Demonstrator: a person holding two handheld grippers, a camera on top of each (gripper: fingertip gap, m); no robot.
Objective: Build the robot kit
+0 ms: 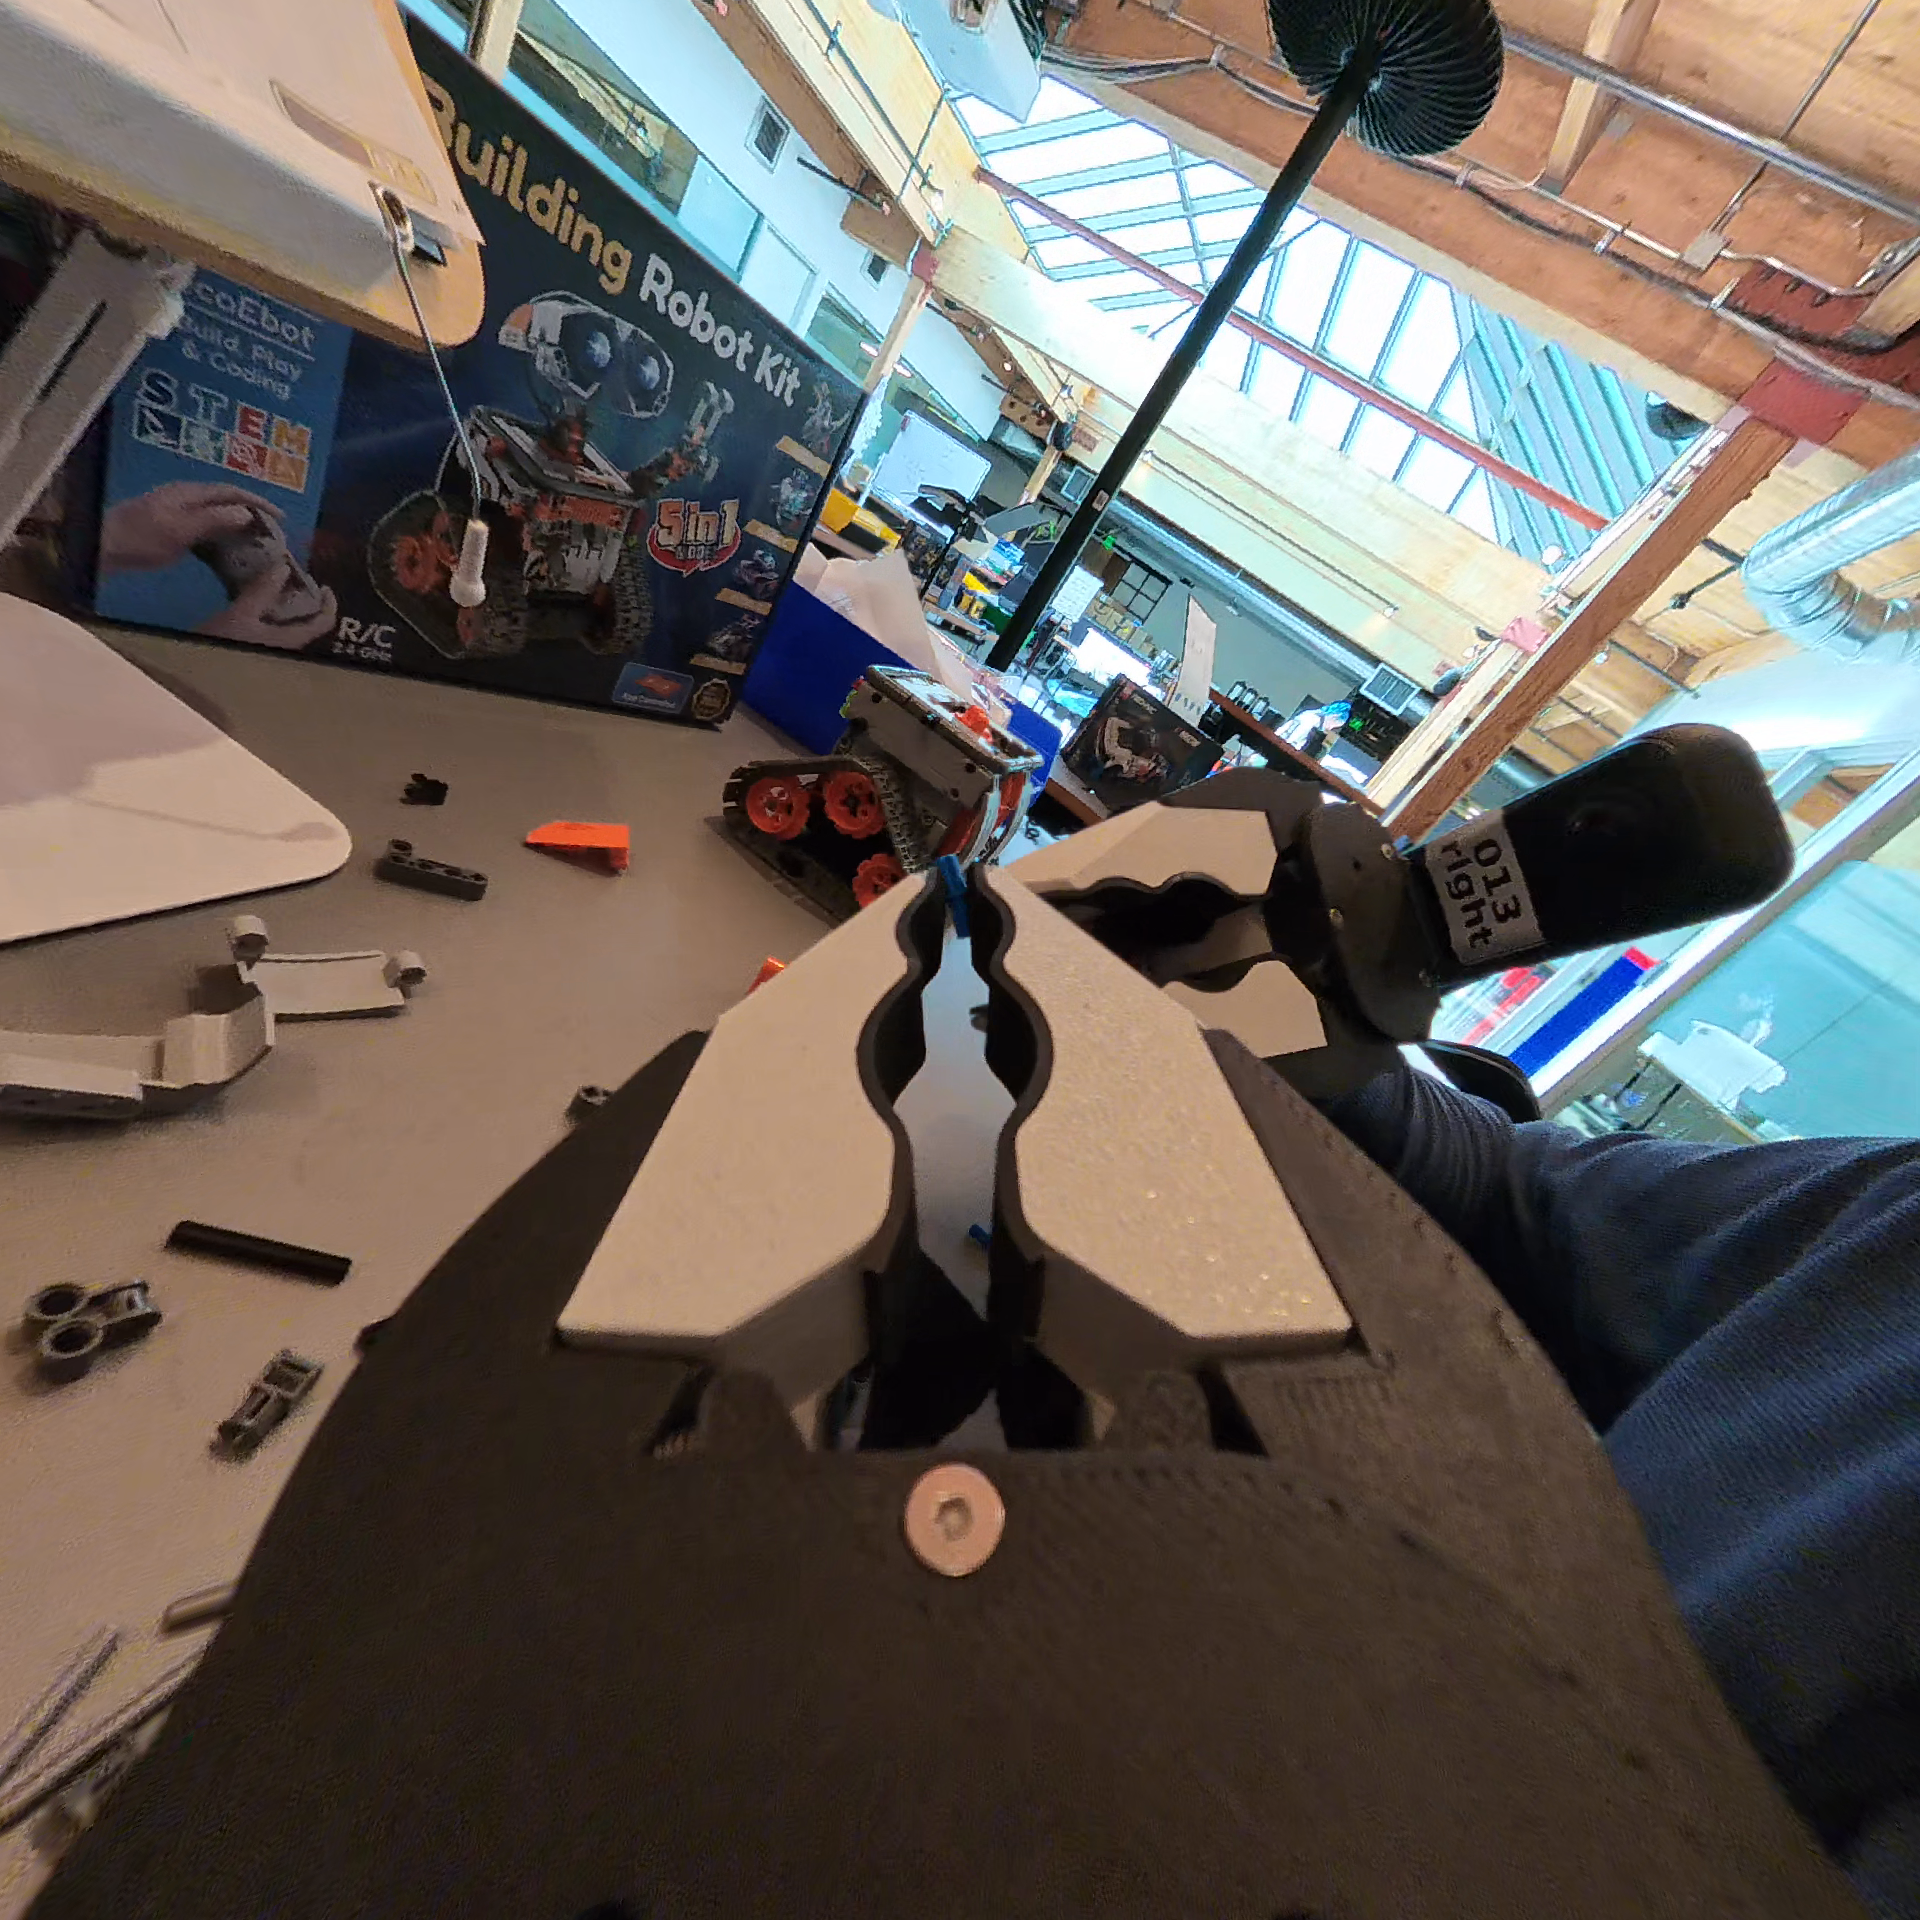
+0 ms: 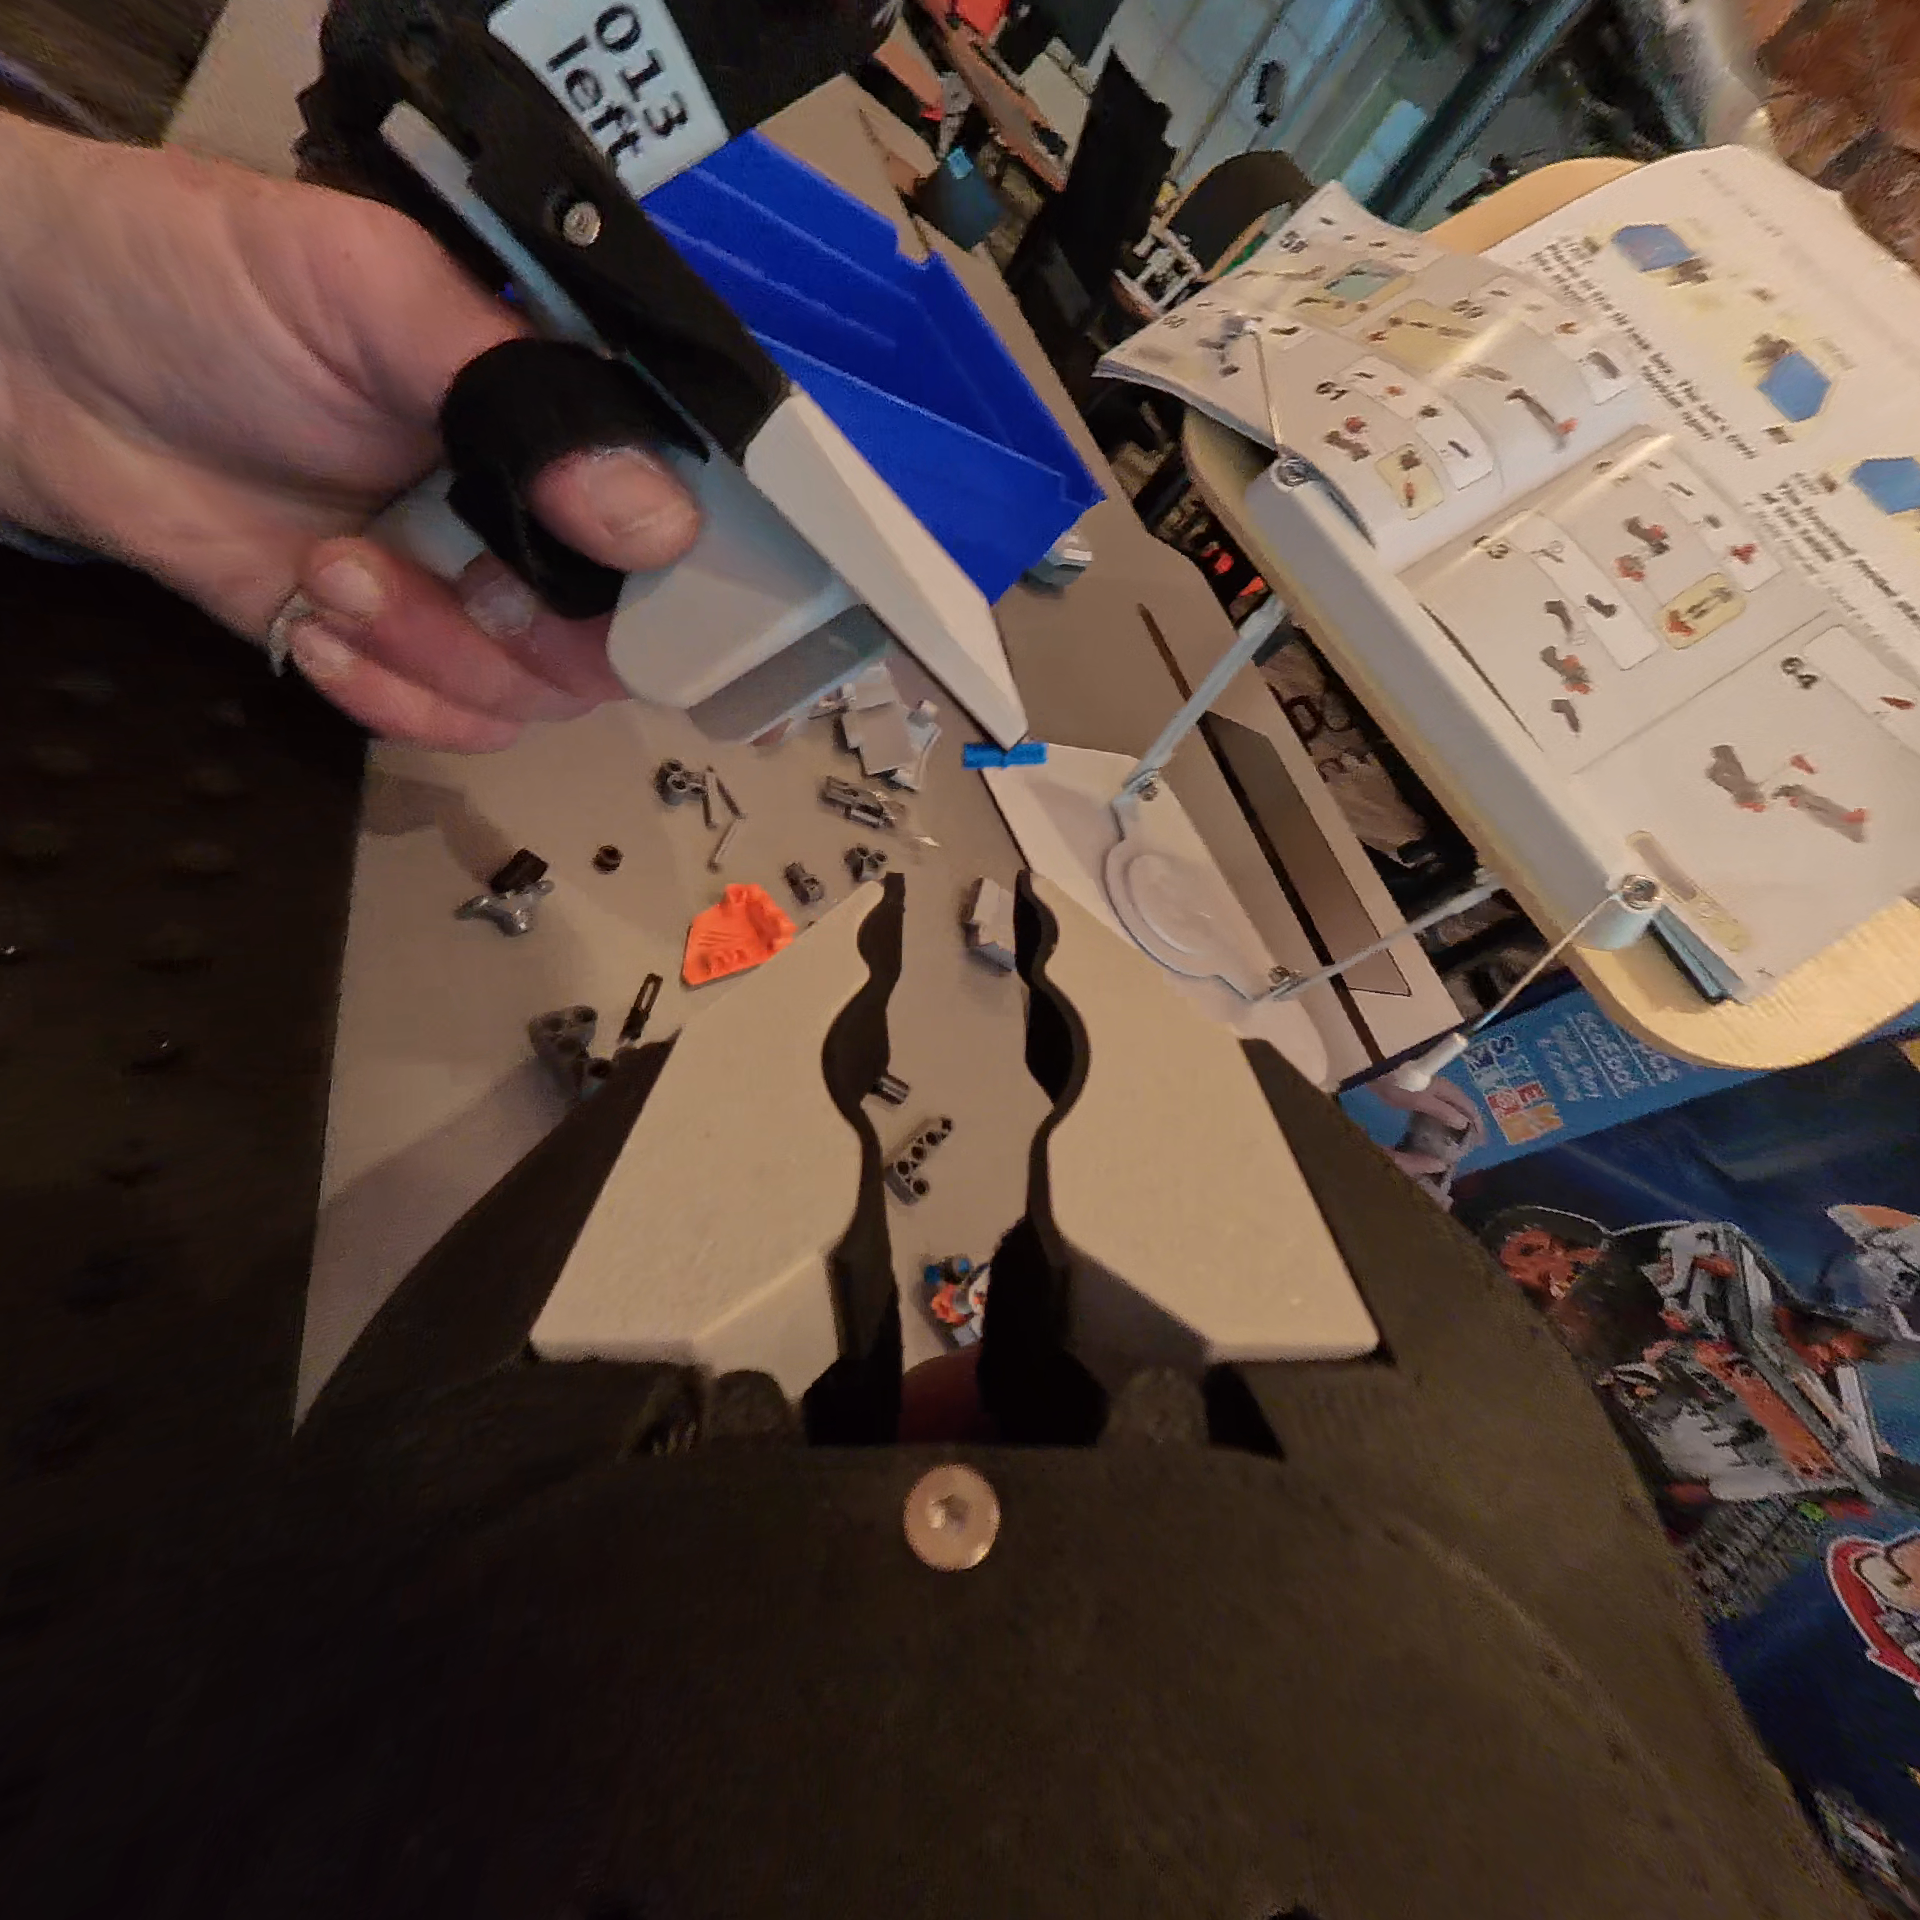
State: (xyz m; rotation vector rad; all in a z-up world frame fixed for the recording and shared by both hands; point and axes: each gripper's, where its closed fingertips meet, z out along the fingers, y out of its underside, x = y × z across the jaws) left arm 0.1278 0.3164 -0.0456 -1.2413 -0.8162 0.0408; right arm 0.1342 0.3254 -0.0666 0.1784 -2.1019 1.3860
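My left gripper (image 1: 954,883) is shut on a small blue pin (image 1: 954,904) and holds it above the grey table (image 1: 540,1039). The right wrist view shows the same pin (image 2: 1003,755) sticking out of that gripper's tips, with a hand around the gripper. A partly built tracked robot model (image 1: 894,800) with orange wheels stands just beyond the pin. My right gripper (image 2: 958,888) is open and empty above loose parts. It also shows in the left wrist view (image 1: 1174,883), close to the right of the left fingertips.
Loose grey and black parts (image 1: 431,868) and orange pieces (image 2: 738,935) lie scattered on the table. A robot kit box (image 1: 468,436) stands at the back. A blue bin (image 2: 883,343) sits behind. An open instruction booklet (image 2: 1558,499) rests on a wooden stand (image 2: 1766,997). The tips of both grippers are at nearly the same place.
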